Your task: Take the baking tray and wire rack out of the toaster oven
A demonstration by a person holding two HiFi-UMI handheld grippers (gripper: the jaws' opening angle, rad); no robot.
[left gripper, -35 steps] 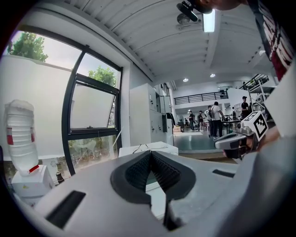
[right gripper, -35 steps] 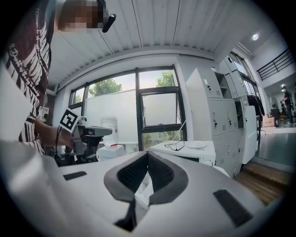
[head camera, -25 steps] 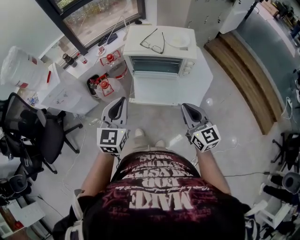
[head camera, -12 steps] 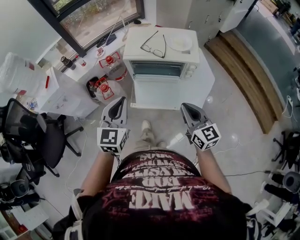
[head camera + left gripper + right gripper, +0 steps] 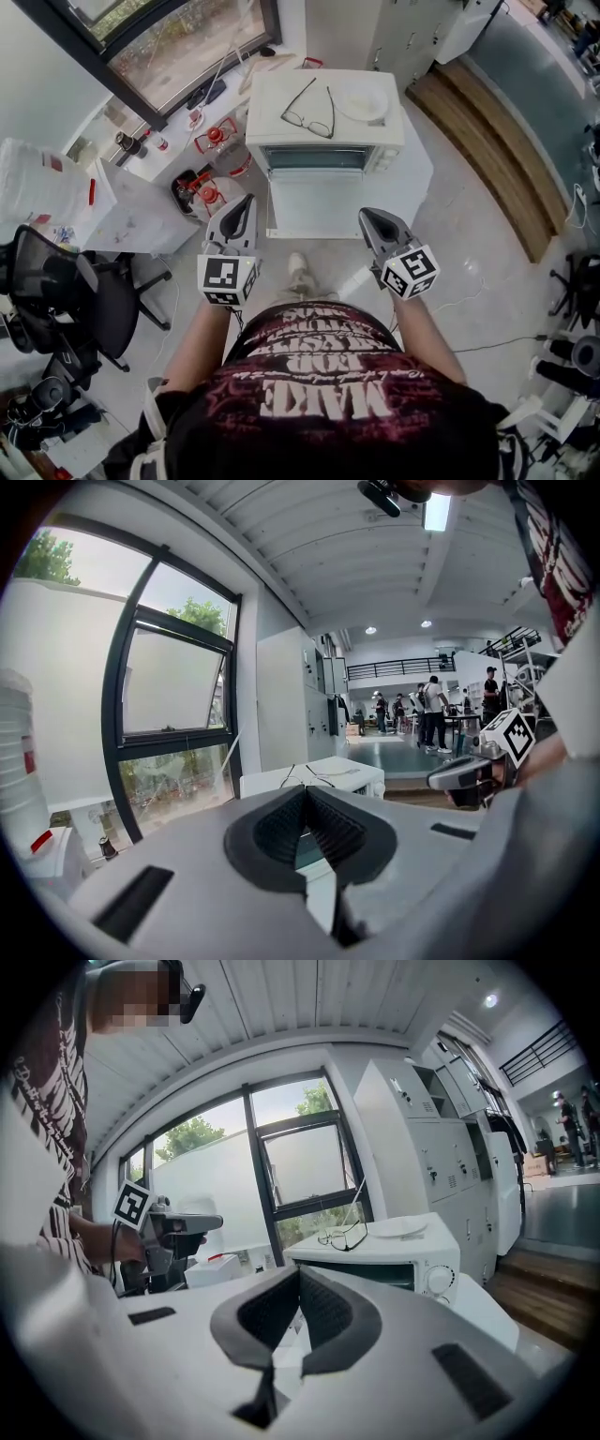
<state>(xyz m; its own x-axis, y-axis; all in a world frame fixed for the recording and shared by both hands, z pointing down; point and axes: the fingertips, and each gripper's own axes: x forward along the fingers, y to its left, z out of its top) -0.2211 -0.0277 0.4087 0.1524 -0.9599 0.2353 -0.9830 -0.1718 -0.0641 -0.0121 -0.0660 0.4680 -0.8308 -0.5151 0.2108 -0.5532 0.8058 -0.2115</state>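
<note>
The oven [image 5: 323, 122] stands shut on a low white desk [image 5: 319, 202]. Its door glass is dark, and neither tray nor rack can be made out through it. On the oven's flat top lie a pair of glasses [image 5: 309, 97] towards its left and a white plate [image 5: 361, 101] towards its right.

The person stands in front of the oven, well back from it, with a pair of tongs in each hand pointed at it. The left tongs [image 5: 242, 208] line up with the oven's left edge and the right tongs [image 5: 368, 216] with its right edge. Both are short of the desk. Each pair has its tips pressed together with nothing between them.

Left of the oven, red-handled jugs [image 5: 208, 173] sit on the floor below a window [image 5: 178, 47]. A black chair [image 5: 66, 291] is further out that way. Right of the oven runs a wooden step [image 5: 497, 141].
</note>
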